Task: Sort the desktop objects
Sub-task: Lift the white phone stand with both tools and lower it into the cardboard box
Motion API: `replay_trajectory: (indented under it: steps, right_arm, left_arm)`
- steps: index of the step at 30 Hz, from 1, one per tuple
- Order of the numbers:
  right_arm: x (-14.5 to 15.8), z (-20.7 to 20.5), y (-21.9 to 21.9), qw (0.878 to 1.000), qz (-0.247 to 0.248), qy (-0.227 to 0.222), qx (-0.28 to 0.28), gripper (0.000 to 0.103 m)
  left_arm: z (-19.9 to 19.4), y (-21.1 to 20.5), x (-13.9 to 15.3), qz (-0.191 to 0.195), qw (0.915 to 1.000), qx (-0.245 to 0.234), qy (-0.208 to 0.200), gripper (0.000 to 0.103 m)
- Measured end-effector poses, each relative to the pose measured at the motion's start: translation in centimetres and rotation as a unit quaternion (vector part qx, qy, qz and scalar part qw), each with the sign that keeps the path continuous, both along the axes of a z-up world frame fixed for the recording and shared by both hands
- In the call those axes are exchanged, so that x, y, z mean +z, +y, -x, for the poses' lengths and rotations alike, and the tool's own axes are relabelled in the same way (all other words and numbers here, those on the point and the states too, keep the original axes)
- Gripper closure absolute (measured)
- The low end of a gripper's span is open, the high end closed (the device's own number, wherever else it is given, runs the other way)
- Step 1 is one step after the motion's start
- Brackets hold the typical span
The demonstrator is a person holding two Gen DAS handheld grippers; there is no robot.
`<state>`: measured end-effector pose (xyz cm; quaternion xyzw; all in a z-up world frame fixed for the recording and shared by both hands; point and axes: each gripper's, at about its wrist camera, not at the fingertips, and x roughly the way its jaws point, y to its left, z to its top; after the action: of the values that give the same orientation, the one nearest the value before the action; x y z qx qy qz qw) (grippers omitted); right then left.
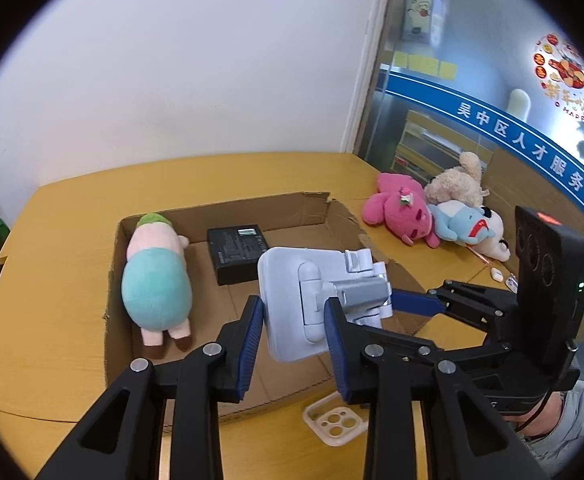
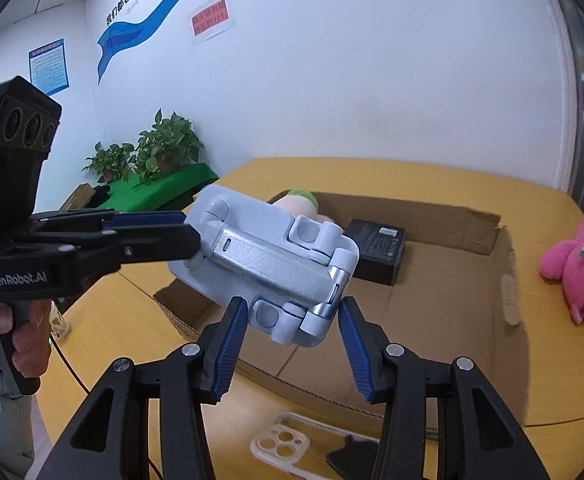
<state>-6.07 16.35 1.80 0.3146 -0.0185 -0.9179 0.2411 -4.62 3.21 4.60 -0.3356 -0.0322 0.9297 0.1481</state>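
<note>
A white folding phone stand (image 1: 292, 304) with a silver hinge bar hangs above the open cardboard box (image 1: 228, 212). My left gripper (image 1: 292, 316) is shut on its near end. My right gripper (image 2: 292, 320) has its jaws around the stand's (image 2: 268, 260) other end, pads a little apart from it; in the left wrist view it (image 1: 419, 304) comes in from the right. Inside the box lie a pink-and-teal plush (image 1: 156, 280) and a black box (image 1: 238, 252).
Pink (image 1: 399, 208), beige (image 1: 457, 184) and blue-white (image 1: 471, 228) plush toys lie on the yellow table (image 1: 52, 240) right of the box. A clear phone case (image 2: 288, 448) lies at the table's front edge. Potted plants (image 2: 148, 156) stand left.
</note>
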Motion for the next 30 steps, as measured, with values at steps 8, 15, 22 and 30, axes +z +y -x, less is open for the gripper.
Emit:
replay_trajectory:
  steps: [8, 15, 22, 30]
  right_arm:
    - [-4.8, 6.0, -4.0, 0.995, 0.035, -0.080, 0.036, 0.057]
    - [-8.7, 9.4, -6.8, 0.987, 0.045, -0.149, 0.045, 0.057]
    - [-11.6, 12.1, -9.0, 0.976, 0.017, -0.210, 0.050, 0.057]
    - [-15.5, 13.4, -10.4, 0.956, 0.008, -0.288, 0.049, 0.054]
  left_arm:
    - [2.6, -4.8, -3.7, 0.000, 0.9972, 0.050, -0.055, 0.074]
    - [4.1, -8.3, -7.9, -0.014, 0.9912, 0.074, -0.109, 0.074]
    - [5.3, -9.8, -11.2, -0.011, 0.9835, 0.091, -0.156, 0.075]
    - [5.9, -9.5, -13.0, 0.022, 0.9760, 0.102, -0.191, 0.074]
